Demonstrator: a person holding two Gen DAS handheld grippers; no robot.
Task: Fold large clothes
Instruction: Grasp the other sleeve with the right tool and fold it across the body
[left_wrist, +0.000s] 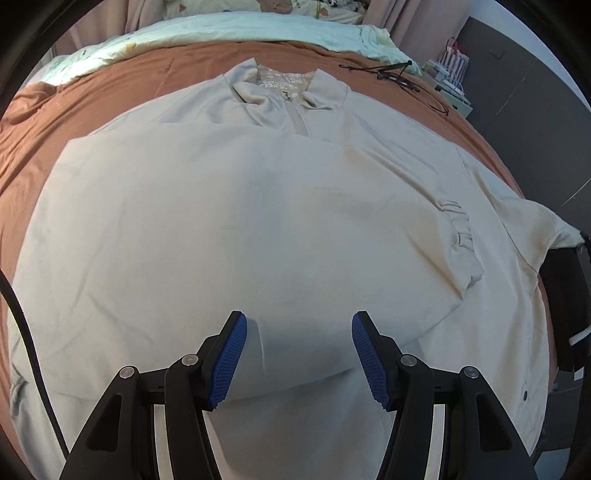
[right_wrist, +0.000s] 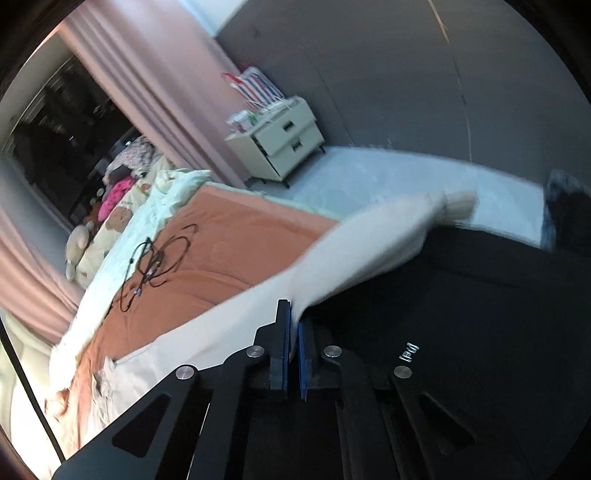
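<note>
Currently my right gripper (right_wrist: 293, 325) is clamped on the sweatshirt (left_wrist: 236, 221) sleeve (right_wrist: 369, 243) off the bed (left_wrist: 74, 110) edge; my left gripper (left_wrist: 299, 332) hovers apart over the body. Risk: thin pinch slips (blurred view), sleeve drops, undoing the fold.

Bed w/ rust-orange cover (left_wrist: 66, 110) carries beige jacket (left_wrist: 229, 221), pale-green quilt (left_wrist: 229, 29), black cable (left_wrist: 399, 75).

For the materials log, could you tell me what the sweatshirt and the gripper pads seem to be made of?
Sweatshirt: apparently a soft matte cotton-type knit, beige; it creases gently and has a gathered ribbed cuff. Pads: blue, finely ribbed and matte, probably rubber or printed plastic.
</note>
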